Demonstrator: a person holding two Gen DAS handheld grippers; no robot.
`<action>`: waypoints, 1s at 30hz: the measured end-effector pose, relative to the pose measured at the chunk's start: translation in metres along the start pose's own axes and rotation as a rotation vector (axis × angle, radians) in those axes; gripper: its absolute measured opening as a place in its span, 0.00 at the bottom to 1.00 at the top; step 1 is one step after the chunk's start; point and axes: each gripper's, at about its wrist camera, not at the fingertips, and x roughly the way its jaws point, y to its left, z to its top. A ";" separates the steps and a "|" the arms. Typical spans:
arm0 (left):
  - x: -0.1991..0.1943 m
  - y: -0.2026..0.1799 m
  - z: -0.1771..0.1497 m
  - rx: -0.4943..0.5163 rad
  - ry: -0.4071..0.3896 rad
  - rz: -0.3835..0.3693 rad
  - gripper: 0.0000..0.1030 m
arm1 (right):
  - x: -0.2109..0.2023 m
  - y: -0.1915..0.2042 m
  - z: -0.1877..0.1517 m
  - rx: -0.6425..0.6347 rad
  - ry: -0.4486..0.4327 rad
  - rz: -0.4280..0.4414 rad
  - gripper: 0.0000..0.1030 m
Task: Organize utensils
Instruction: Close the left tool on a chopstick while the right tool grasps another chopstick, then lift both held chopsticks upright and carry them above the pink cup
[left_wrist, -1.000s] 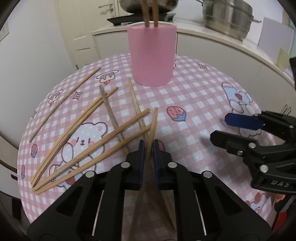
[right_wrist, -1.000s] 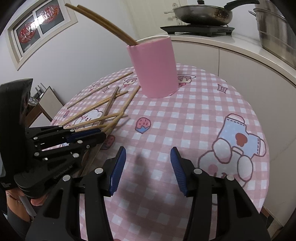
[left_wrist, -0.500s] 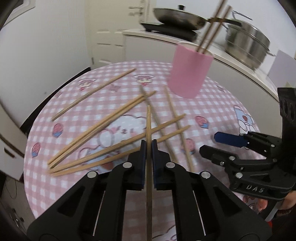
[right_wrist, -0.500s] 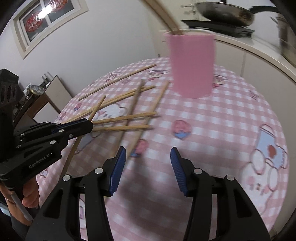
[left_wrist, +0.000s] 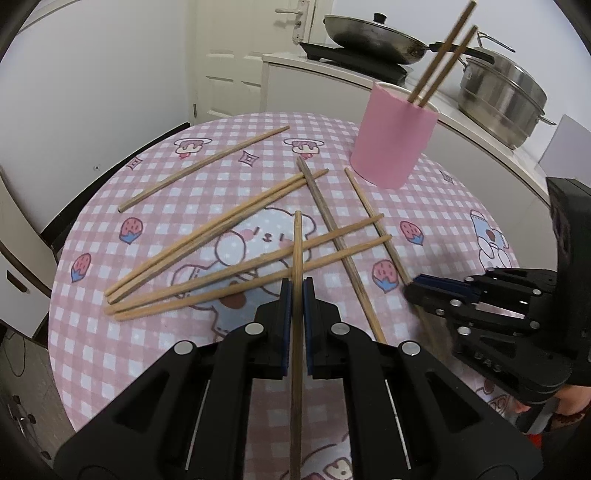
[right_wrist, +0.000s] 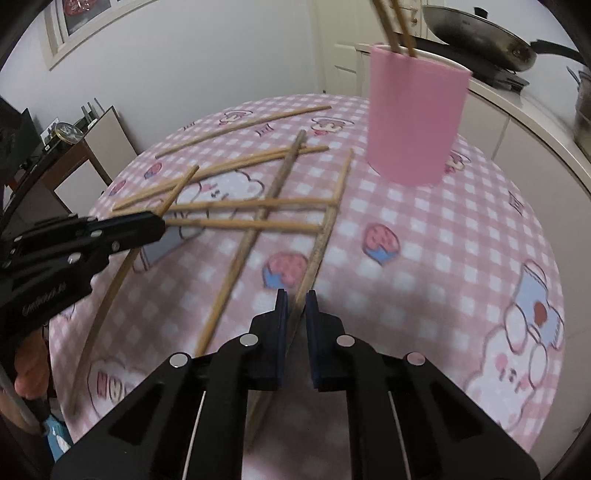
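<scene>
item 1: left hand-held gripper (left_wrist: 296, 291), jaws pinched on one wooden chopstick (left_wrist: 296, 332) that runs lengthwise between the pads, its tip poking out ahead above the scattered pile.

item 2: right hand-held gripper (right_wrist: 294, 306), jaws pressed together on the near end of another chopstick (right_wrist: 325, 229); that stick slants away ahead toward the cup (motion blur leaves it unclear whether its far end is off the cloth).

item 3: loose chopsticks (left_wrist: 236, 273), several, lying crossed on the surface just ahead of the left hand-held gripper and ahead-left of the right one; a single stick (left_wrist: 203, 170) lies apart, farther ahead to the left.

item 4: pink cup (left_wrist: 393, 142), upright, well ahead and to the right of the left hand-held gripper, with two chopsticks (left_wrist: 441, 62) standing tilted in it.

item 5: surface (left_wrist: 147, 332), round, under a pink checked cloth with cartoon prints.

item 6: pan (left_wrist: 373, 35) and steel pot (left_wrist: 498, 99) on the counter beyond the cup.
</scene>
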 end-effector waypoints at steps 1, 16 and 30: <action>0.000 -0.001 0.000 0.000 0.001 -0.002 0.06 | -0.003 -0.003 -0.004 0.000 0.004 -0.004 0.07; -0.002 -0.022 -0.006 -0.001 0.018 -0.040 0.06 | -0.031 -0.015 -0.025 0.025 0.031 0.017 0.09; -0.004 -0.021 0.016 -0.012 0.006 -0.040 0.06 | 0.020 -0.018 0.031 -0.029 0.061 -0.053 0.07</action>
